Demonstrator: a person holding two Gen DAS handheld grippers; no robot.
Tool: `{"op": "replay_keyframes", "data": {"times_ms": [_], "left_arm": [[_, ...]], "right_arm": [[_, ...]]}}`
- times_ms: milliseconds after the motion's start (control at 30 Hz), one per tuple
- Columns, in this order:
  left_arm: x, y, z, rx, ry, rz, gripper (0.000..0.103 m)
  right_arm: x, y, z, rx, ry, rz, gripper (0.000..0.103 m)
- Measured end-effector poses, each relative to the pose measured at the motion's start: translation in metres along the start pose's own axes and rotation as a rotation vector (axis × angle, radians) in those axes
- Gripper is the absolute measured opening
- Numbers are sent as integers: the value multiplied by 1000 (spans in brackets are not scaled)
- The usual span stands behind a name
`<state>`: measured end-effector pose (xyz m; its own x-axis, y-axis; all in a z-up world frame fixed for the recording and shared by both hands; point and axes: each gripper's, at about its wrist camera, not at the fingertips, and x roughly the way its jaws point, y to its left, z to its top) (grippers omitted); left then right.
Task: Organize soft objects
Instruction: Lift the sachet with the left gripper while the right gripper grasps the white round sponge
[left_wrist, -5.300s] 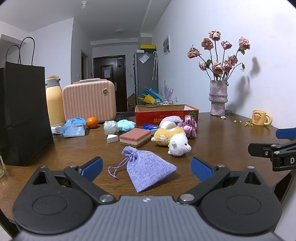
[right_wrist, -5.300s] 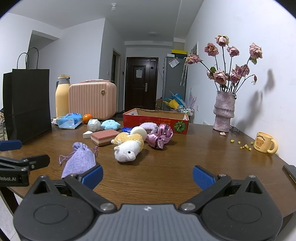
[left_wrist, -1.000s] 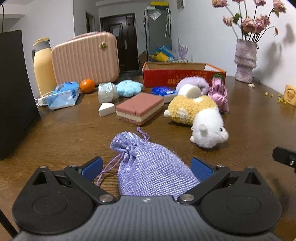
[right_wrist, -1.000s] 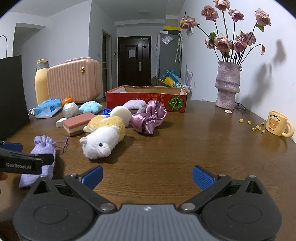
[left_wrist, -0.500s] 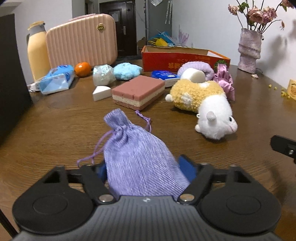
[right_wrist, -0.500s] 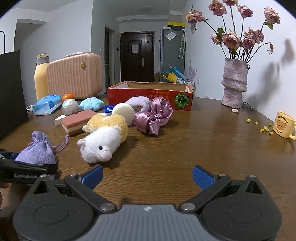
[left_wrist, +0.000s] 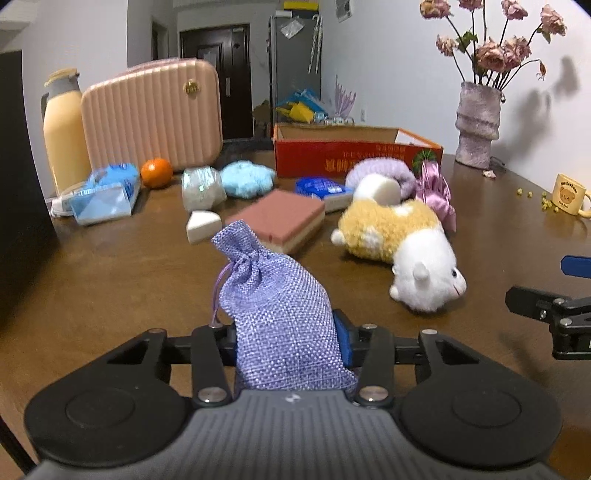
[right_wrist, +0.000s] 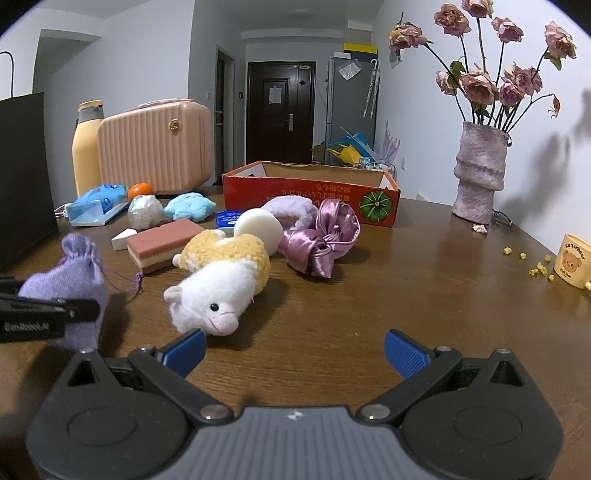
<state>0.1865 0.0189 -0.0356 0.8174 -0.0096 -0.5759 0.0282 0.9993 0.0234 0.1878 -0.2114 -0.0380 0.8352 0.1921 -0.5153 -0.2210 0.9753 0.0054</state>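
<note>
My left gripper (left_wrist: 286, 341) is shut on a lilac drawstring pouch (left_wrist: 275, 308) and holds it lifted off the table; the pouch (right_wrist: 72, 282) and that gripper's finger also show at the left of the right wrist view. My right gripper (right_wrist: 293, 352) is open and empty, low over the table in front of a yellow-and-white plush animal (right_wrist: 221, 286). Behind the plush lie a pink satin scrunchie (right_wrist: 321, 238), a white sponge ball (right_wrist: 258, 229), a lilac fuzzy band (right_wrist: 291, 206), a pink layered sponge (right_wrist: 164, 242) and a blue fluffy piece (right_wrist: 190, 208). An open red cardboard box (right_wrist: 310, 190) stands at the back.
A pink case (right_wrist: 155, 146), a yellow bottle (right_wrist: 85, 147), an orange (right_wrist: 139, 190) and a blue packet (right_wrist: 98, 205) stand back left. A black bag (right_wrist: 22, 177) is at the left edge. A vase of roses (right_wrist: 478, 170) and a yellow mug (right_wrist: 574, 264) are on the right.
My left gripper closed on the lilac pouch and lifted it off the table. My right gripper has moved closer to the plush animal and stays open.
</note>
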Motion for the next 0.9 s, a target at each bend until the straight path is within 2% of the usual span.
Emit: {"op": "replay_keyframes", "data": {"times_ms": [233, 533, 633, 733, 900], "left_arm": [[-5, 11, 16, 30, -67, 1, 44], [1, 27, 39, 33, -146, 27, 44], [6, 33, 48, 21, -169, 43, 44], [13, 40, 56, 12, -188, 60, 44], [26, 48, 62, -5, -195, 82, 44]], "right_arm": [[7, 6, 16, -13, -19, 3, 103], [29, 13, 54, -48, -43, 39, 103], [43, 16, 69, -68, -31, 53, 102], [59, 22, 82, -98, -7, 52, 96], [86, 29, 98, -122, 13, 63, 94]]}}
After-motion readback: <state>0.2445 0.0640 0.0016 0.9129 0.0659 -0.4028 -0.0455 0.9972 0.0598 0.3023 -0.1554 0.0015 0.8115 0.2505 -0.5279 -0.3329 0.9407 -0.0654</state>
